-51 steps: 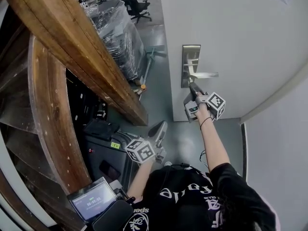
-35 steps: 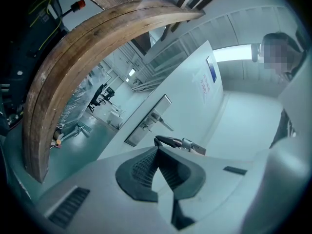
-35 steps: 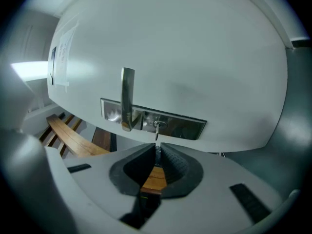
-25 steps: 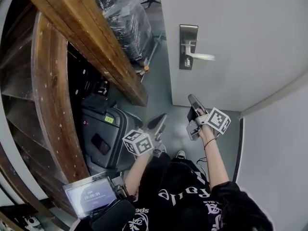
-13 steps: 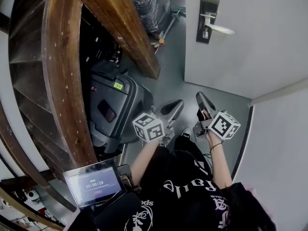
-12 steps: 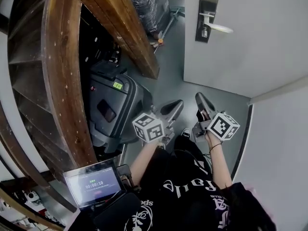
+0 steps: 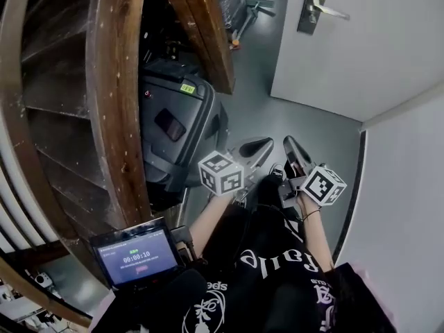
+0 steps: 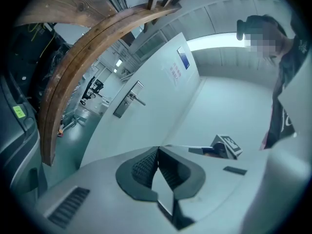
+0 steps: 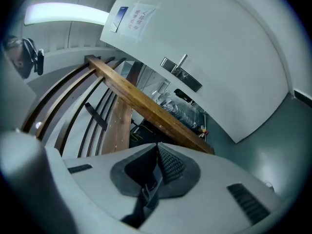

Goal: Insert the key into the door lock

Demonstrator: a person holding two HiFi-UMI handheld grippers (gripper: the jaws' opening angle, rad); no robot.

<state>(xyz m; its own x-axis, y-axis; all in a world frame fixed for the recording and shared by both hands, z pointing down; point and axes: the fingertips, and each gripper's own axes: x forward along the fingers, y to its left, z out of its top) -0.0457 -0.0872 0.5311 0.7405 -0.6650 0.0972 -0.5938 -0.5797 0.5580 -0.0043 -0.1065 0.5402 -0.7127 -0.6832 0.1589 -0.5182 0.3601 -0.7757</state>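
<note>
Right gripper view: right tool [image 9: 157, 146] pressed together, empty; left tool [image 8: 158, 148] same. No key seen. Presumably light, stiff, slick; pinch its flat head.

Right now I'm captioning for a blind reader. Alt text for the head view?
A person seen from above holds the left gripper and right gripper low before their body, apart from the white door and its handle at top right. A wooden staircase fills the left.

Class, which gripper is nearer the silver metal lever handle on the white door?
Right, narrowly. Right gripper: far below the silver metal lever handle. Left gripper: below too, further left.
</note>
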